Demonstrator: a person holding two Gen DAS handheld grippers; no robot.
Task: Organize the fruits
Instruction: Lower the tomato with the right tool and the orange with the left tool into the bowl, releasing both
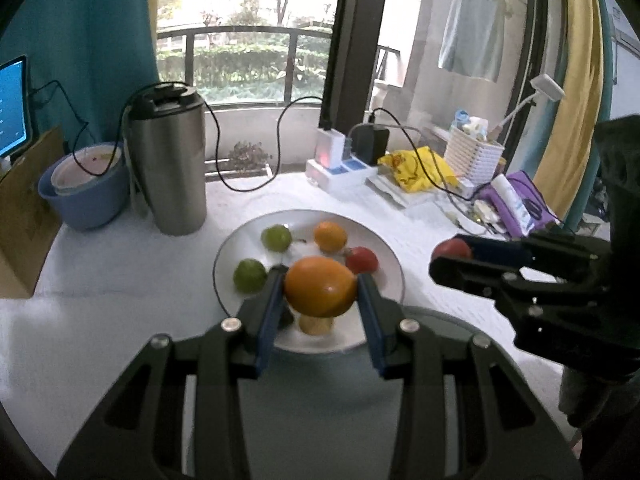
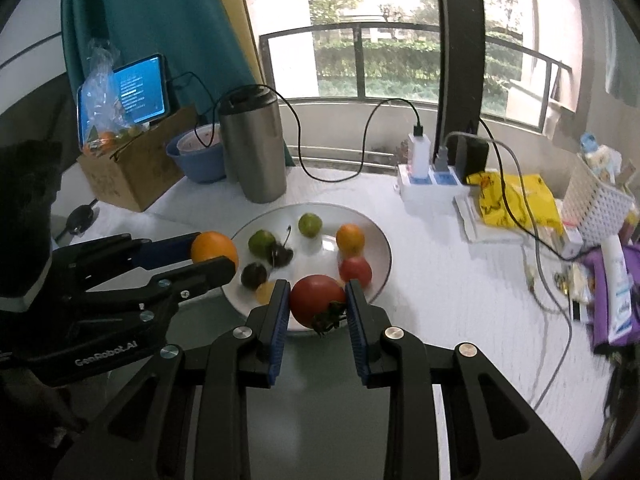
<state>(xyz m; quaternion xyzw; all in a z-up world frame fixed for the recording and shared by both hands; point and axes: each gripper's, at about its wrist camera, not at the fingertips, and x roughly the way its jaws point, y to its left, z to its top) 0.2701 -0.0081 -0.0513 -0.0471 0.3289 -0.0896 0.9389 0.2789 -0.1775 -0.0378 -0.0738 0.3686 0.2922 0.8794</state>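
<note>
Holding fruit: both grippers carry one piece each above the near edge of the white plate (image 2: pixel 380 240)
Left gripper (image 1: pixel 320 292): pinching an orange (image 1: pixel 320 286) between its blue pads (image 1: pixel 270 308), one pad on each flank, so the round fruit cannot roll out
Right gripper (image 2: pixel 318 300): pinching a red tomato (image 2: pixel 316 300) across its widest part; the green stalk (image 2: pixel 330 318) hangs down towards the camera, clear of the pads
Position of held fruit: orange at the plate's near-left rim, tomato at its near rim, the two well apart, which keeps the grippers from fouling each other
Fruit on plate: two green fruits (image 2: pixel 262 242), a small orange one (image 2: pixel 350 238), a red one (image 2: pixel 355 271), dark cherries (image 2: pixel 282 256) and a yellowish piece (image 2: pixel 265 292) lie spread out, leaving bare room in the middle
Likely step: judged to be moving the two pieces on or off the plate; which cannot be told
Surroundings: steel tumbler (image 2: pixel 254 144) and blue bowl (image 2: pixel 196 156) behind the plate, power strip (image 2: pixel 434 182) and white basket (image 2: pixel 596 200) to the right, all on the white table (image 2: pixel 440 300)
</note>
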